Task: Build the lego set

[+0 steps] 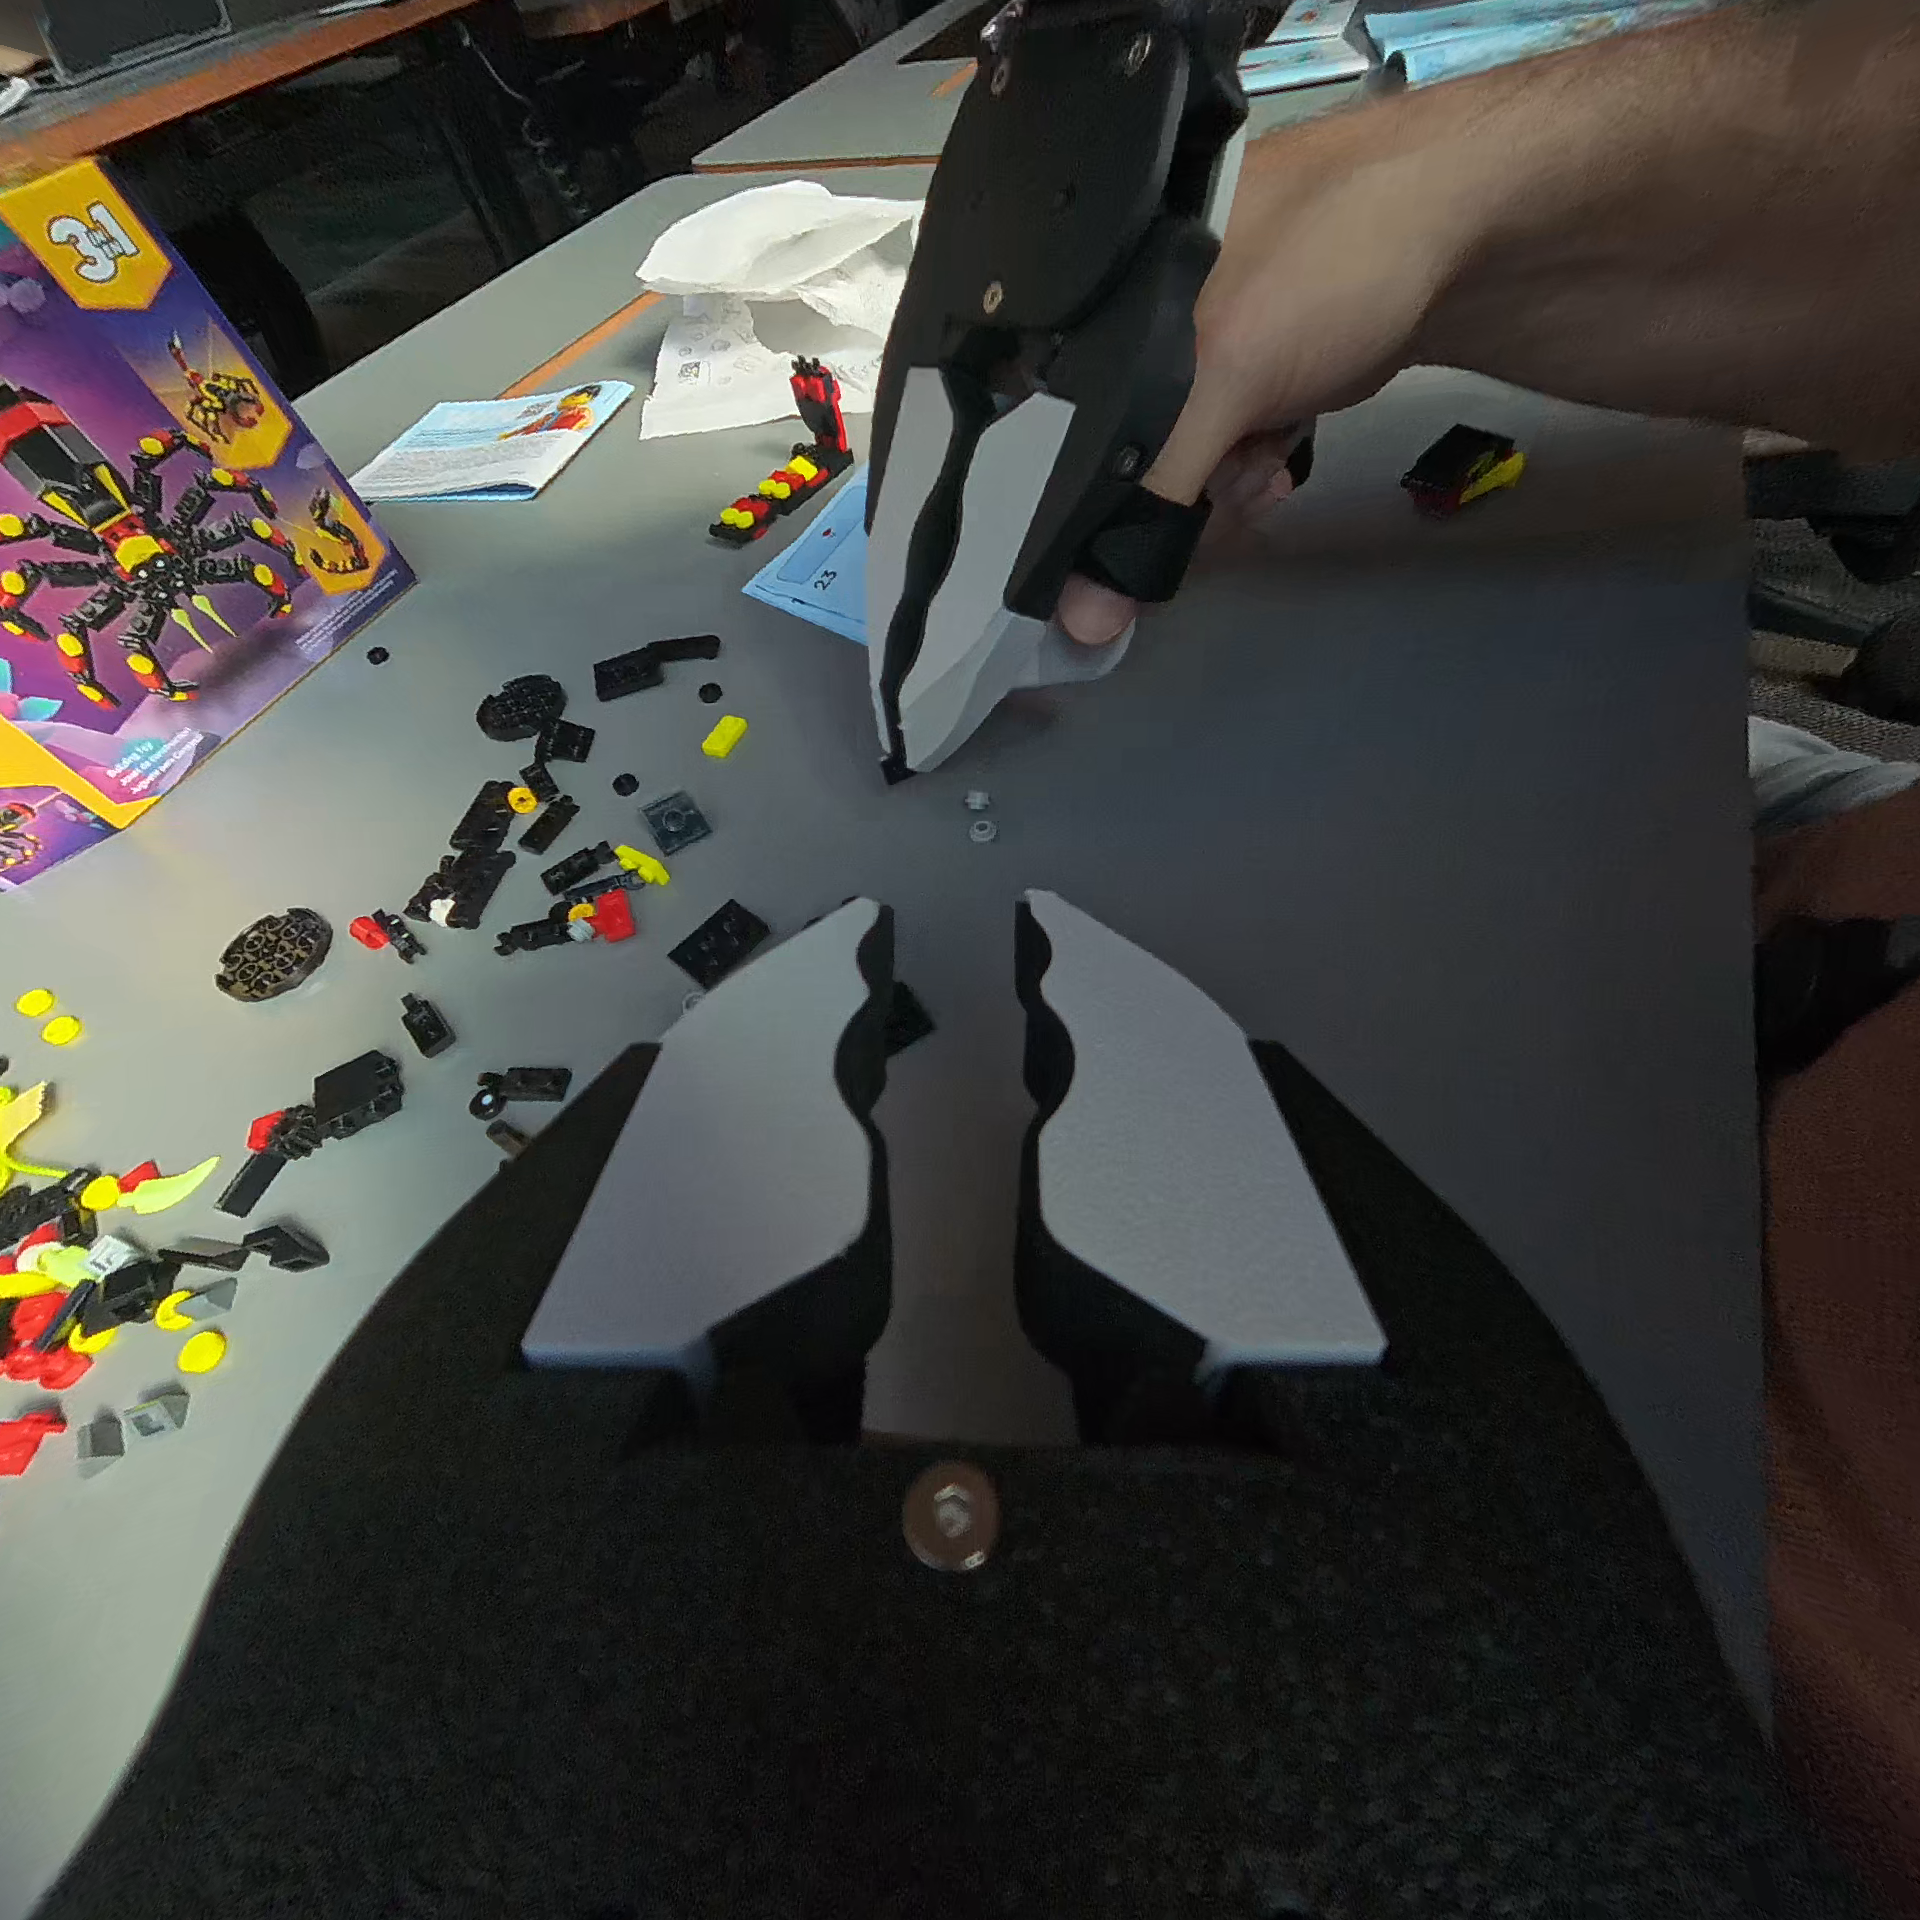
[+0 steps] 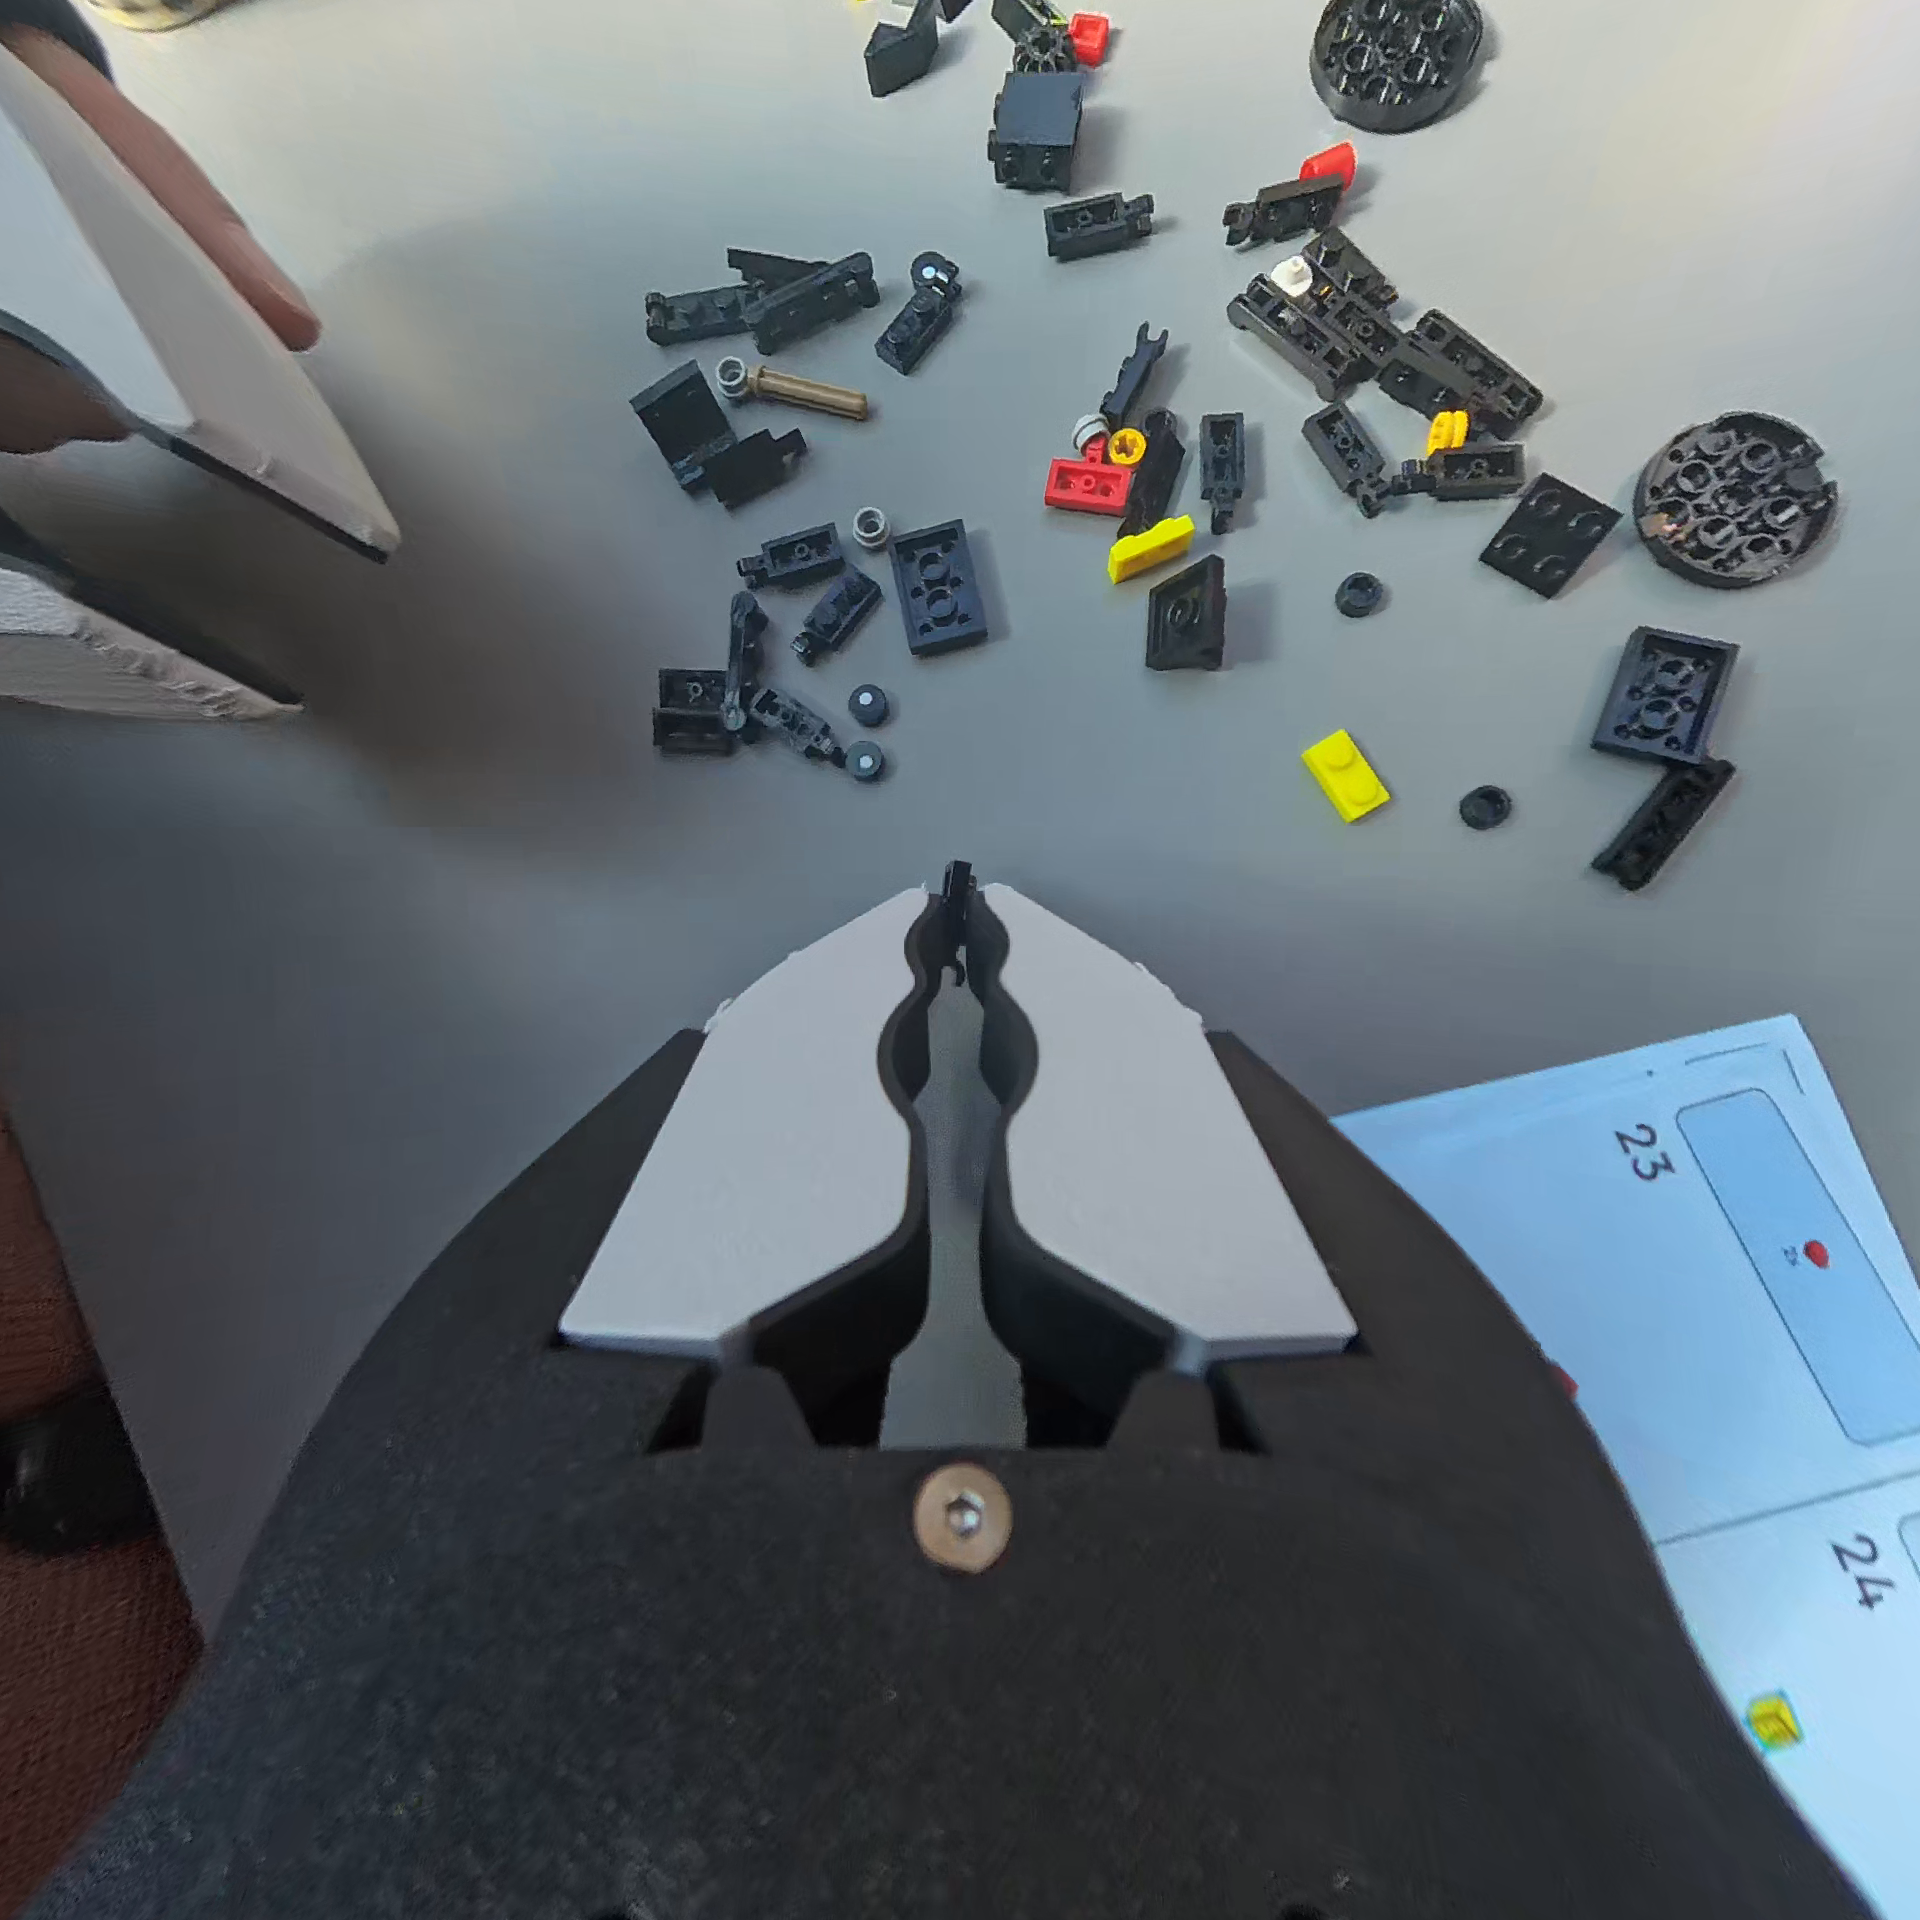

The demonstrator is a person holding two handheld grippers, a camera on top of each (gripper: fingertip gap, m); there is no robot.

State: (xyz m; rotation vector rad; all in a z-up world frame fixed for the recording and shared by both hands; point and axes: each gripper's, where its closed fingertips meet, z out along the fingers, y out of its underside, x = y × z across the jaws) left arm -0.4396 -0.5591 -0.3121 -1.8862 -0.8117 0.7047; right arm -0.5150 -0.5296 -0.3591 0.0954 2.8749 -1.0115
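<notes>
Between the tips of the right gripper [image 2: 958, 902], a small black clip piece [image 2: 956, 906] is pinched, jutting just past the closed fingers above the grey table [image 2: 436, 935]. In the left wrist view the same gripper [image 1: 896, 767] points down with its tips at the tabletop, held by a bare hand [image 1: 1288, 343].

At 12 to 2 o'clock from those tips in the right wrist view lies the scatter of loose lego pieces [image 2: 1143, 468], mostly black: a yellow 1x2 plate [image 2: 1345, 776] near 1 o'clock, a red plate [image 2: 1086, 484] further out, and 2 round black dishes [image 2: 1733, 499] toward 2 o'clock. The open instruction booklet [image 2: 1714, 1299] lies at 4 o'clock.

The left gripper [image 1: 954, 914] stands open with nothing between its fingers. From it, 2 tiny grey studs [image 1: 979, 816] sit at 12 o'clock, a red-yellow-black built segment [image 1: 795, 457] further up, and the lego box [image 1: 156, 540] at 10 o'clock. A small built block [image 1: 1463, 470] rests at 1 o'clock.
</notes>
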